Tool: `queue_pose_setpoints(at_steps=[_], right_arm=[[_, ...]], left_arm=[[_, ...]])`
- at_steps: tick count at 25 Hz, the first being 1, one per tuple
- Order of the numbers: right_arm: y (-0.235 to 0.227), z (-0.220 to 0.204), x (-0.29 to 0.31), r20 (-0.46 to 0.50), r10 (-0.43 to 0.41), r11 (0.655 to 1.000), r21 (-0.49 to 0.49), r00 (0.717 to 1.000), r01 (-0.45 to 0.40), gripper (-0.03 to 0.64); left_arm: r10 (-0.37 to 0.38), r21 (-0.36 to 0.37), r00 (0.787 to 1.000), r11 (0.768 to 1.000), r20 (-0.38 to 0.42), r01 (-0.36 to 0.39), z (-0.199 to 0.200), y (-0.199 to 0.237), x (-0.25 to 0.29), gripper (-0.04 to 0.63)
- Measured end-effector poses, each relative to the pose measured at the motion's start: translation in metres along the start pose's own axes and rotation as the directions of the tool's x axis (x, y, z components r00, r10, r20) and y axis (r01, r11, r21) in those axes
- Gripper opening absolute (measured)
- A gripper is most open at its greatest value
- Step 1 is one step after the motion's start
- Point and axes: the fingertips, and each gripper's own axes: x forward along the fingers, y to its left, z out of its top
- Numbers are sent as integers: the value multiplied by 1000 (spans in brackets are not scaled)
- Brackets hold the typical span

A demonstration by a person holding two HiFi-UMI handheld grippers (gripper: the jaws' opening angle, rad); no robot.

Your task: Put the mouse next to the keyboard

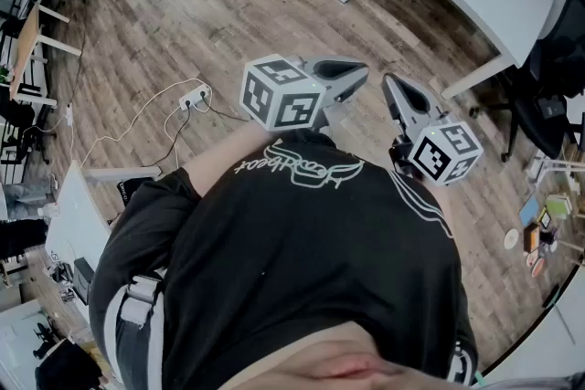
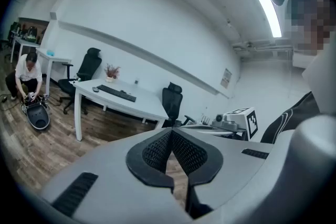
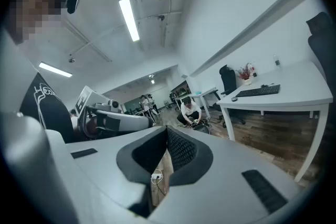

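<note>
Both grippers are held side by side well short of the white desk. The left gripper and right gripper each have their jaws pressed together on nothing. On the desk, the mouse lies just off the end of the black keyboard.

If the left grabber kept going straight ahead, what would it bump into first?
Nothing close: the left gripper faces open wood floor. Farther on it would probably reach the white desk or the black chair beside it; depth is hard to judge.
</note>
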Motion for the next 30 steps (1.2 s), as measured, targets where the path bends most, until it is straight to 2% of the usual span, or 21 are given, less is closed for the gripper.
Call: queue_pose_setpoints(at_steps=[6,16,21,26,30], right_arm=[[-9,0,0,5,-32,999,-5,999,32,9],[-50,3,10,-2,-88,996,22,996,88,10],[-77,2,29,-19,-104,994,13,994,104,9],[-119,5,49,-40,-146,988,41,989,147,9],[-167,17,70,-50,-188,980,58,981,191,11]], left_arm=[[-12,11,1000,1000,4,12,5,4,6,6],[-25,-30,999,999,22,25,11,28,33,6],[-17,-69,999,997,30,19,18,60,50,6],[-46,-80,999,996,-3,45,26,96,81,6],[-78,-91,997,993,-24,75,47,134,122,6]])
